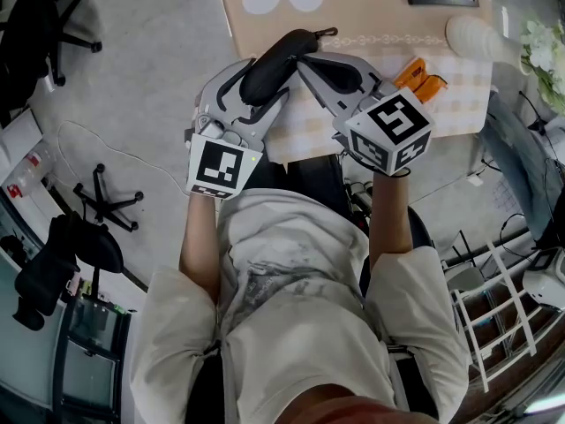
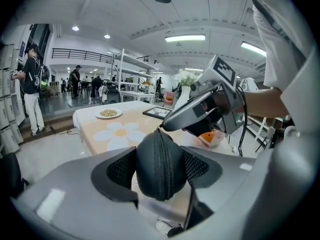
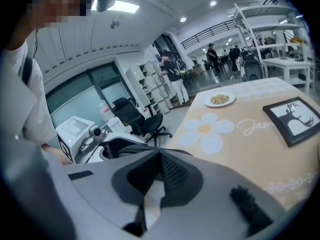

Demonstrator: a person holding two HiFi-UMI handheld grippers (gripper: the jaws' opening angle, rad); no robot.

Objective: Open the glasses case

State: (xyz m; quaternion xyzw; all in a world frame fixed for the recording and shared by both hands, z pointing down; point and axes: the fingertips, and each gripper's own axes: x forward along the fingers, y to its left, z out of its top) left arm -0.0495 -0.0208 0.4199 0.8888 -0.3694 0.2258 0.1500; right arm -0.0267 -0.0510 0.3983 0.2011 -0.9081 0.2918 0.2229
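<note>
**Glasses case clamped shut, zip pull yet to be taken**

Glasses case (image 1: 278, 60) is held in the air over the near edge of the table (image 1: 371, 3), clamped at its near end between the jaws of the left gripper (image 1: 261, 82). In the left gripper view the zip seam is seen running down the middle of the rounded end. It is closed along all that is shown, so the case is judged unopened. The right gripper (image 1: 303, 58) is seen with its jaws brought together. Nothing is seen between them in its own view, and their tips are laid against the case near the seam.

The step in hand is judged to be the approach to the zip: the case is steadied by one gripper while the other is lined up on it. The zip pull (image 1: 329, 32) is seen loose at the far end, apart from the right jaws. For the next move those jaws would have to be parted, closed on the pull and drawn along the seam. The left clamp would have to be firm enough that the case is not twisted out.

The long axis of the case is set along the left gripper's jaws, pointed away from the person and slanted to the right. The far end and the pull are carried over the table, and the seam stands upright between the two left jaws
</note>
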